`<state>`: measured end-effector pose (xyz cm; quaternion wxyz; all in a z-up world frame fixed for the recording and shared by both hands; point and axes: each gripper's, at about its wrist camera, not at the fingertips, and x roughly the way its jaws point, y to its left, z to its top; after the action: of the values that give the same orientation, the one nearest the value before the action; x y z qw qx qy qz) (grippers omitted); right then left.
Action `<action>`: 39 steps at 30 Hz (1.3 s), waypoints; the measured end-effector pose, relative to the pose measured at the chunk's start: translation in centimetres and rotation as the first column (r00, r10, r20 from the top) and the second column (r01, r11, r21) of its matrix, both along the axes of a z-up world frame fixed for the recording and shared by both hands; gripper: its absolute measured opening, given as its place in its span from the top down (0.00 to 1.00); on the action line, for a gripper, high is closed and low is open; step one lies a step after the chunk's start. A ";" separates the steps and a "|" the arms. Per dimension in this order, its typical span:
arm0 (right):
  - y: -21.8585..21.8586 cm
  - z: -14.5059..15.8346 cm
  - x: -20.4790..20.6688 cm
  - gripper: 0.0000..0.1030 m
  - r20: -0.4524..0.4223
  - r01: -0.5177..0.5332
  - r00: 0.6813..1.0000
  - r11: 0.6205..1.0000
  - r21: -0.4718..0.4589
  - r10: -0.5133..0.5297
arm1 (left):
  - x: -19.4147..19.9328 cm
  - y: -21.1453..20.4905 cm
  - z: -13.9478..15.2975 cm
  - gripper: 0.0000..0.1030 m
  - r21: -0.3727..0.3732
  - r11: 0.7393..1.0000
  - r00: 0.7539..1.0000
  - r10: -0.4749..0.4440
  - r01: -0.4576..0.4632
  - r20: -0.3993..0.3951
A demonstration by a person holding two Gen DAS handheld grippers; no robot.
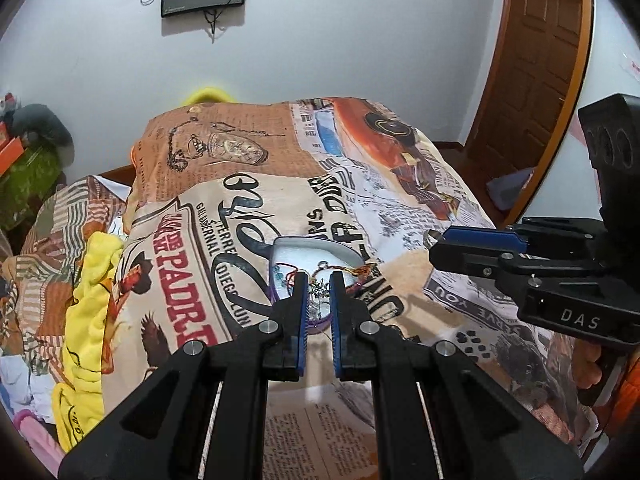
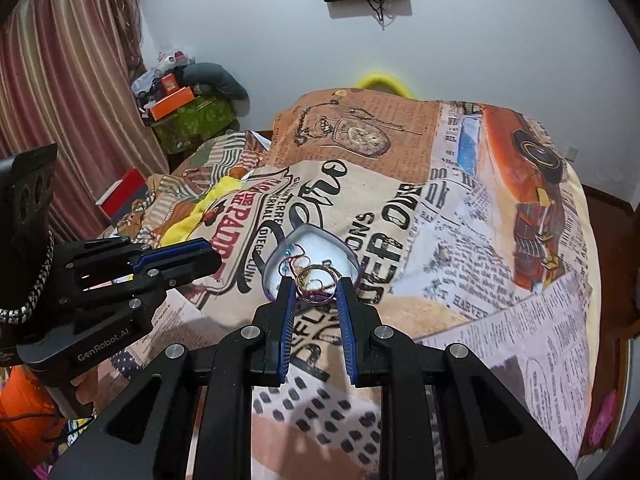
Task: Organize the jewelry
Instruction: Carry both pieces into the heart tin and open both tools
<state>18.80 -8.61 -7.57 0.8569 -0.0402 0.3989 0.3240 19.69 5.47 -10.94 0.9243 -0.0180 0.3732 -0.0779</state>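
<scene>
Left wrist view: left gripper (image 1: 319, 280) jaws part open with a narrow gap, gripping nothing; a small dangly trinket (image 1: 318, 291) shows between the tips, lying in the heart-shaped dish (image 1: 306, 246) just ahead on the printed bedspread (image 1: 192, 240). Right gripper (image 1: 440, 246) sits off to the right; its jaws' state is unclear from here. Right wrist view: right gripper (image 2: 313, 286) jaws closed on a silver bangle (image 2: 318, 283), held over the dish (image 2: 308, 236). Left gripper (image 2: 212, 256) off left.
</scene>
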 end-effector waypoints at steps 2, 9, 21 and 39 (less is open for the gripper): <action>0.4 -0.3 0.4 0.82 -0.005 -0.005 1.000 1.000 -0.003 0.005 | 0.5 0.4 -0.2 0.92 -0.007 1.000 1.000 0.005 -0.005 -0.004; 1.0 -1.5 2.2 0.82 -0.034 -0.014 0.999 1.000 -0.012 0.013 | 2.6 0.8 -0.9 0.92 -0.039 0.999 1.000 0.006 -0.007 -0.017; 2.2 -2.9 4.4 0.82 -0.050 -0.038 0.998 0.998 -0.042 0.036 | 7.1 1.4 -3.2 0.92 -0.118 0.993 0.996 0.007 -0.018 -0.090; 3.7 -4.1 5.4 0.81 -0.071 -0.083 0.995 0.993 -0.086 0.077 | 8.0 1.4 -4.8 0.92 -0.067 0.998 0.992 0.002 -0.010 -0.123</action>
<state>24.25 -4.93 -11.71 0.8267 -0.0835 0.4396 0.3410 27.70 6.86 -15.74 0.8987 -0.0550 0.4264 -0.0863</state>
